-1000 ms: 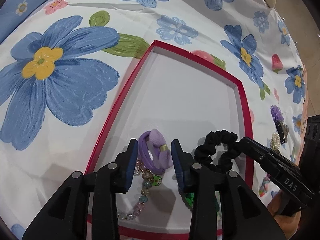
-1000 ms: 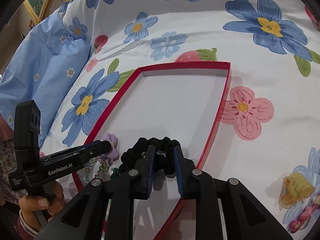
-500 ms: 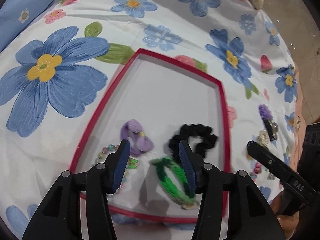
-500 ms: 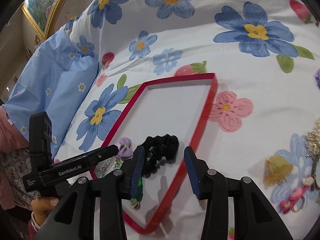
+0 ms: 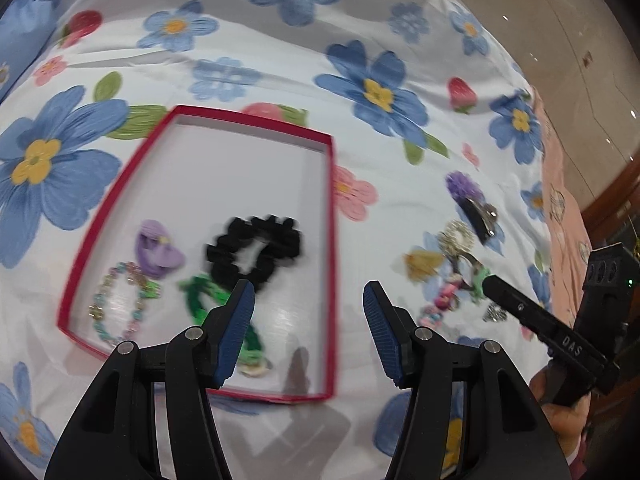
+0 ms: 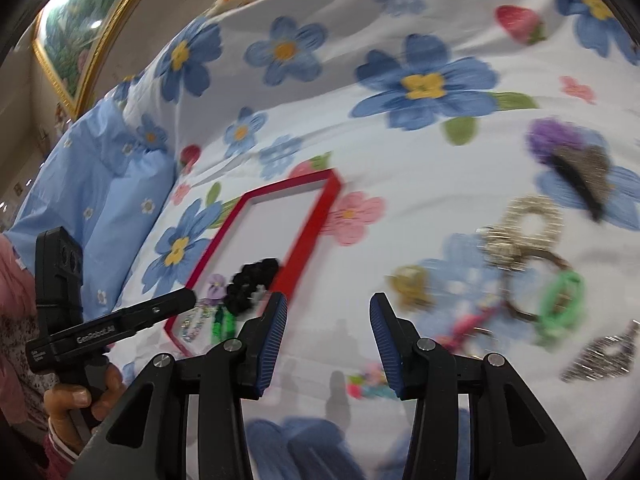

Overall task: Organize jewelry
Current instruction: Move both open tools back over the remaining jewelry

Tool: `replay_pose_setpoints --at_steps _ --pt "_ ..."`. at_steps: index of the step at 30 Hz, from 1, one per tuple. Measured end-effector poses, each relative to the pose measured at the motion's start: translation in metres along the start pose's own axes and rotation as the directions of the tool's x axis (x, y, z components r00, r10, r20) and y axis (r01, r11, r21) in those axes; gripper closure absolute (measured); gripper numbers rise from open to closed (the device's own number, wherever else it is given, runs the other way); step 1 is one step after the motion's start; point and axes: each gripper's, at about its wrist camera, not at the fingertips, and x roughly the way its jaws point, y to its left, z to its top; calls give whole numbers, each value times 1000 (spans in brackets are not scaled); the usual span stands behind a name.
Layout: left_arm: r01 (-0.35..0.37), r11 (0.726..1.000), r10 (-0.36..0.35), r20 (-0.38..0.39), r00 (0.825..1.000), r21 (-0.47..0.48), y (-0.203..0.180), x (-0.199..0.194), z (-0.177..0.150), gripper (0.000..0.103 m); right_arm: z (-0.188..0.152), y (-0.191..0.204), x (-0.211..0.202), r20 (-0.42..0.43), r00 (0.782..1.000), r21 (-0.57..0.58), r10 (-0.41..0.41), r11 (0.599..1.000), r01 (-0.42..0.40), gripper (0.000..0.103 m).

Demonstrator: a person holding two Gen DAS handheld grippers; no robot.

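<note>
As your left wrist view shows, the red tray point(image 5: 330, 216) on the bed point(image 5: 400, 60) holds the black scrunchie point(image 5: 256, 246), purple tie point(image 5: 158, 246), bead bracelet point(image 5: 116, 306) and green band point(image 5: 200, 296); your left gripper point(image 5: 308, 330) gapes empty. From the right wrist, your right gripper point(image 6: 328, 340) is spread over bedding, with the loose pile point(image 6: 520, 264) likely left to sort.
</note>
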Motion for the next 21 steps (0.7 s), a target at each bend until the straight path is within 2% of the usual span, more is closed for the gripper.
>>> replay_pose_setpoints --at_steps 7,16,21 --pt "42 997 -39 -36 999 64 -37 8 -12 47 -10 -44 -39 45 996 72 -74 995 70 57" --pt "92 986 -78 -102 992 141 -81 31 -28 45 -28 -86 -69 55 988 141 -144 981 135 57" --pt "102 981 -79 -140 987 162 -98 48 -36 44 -39 -105 -82 54 975 151 -214 967 204 47"
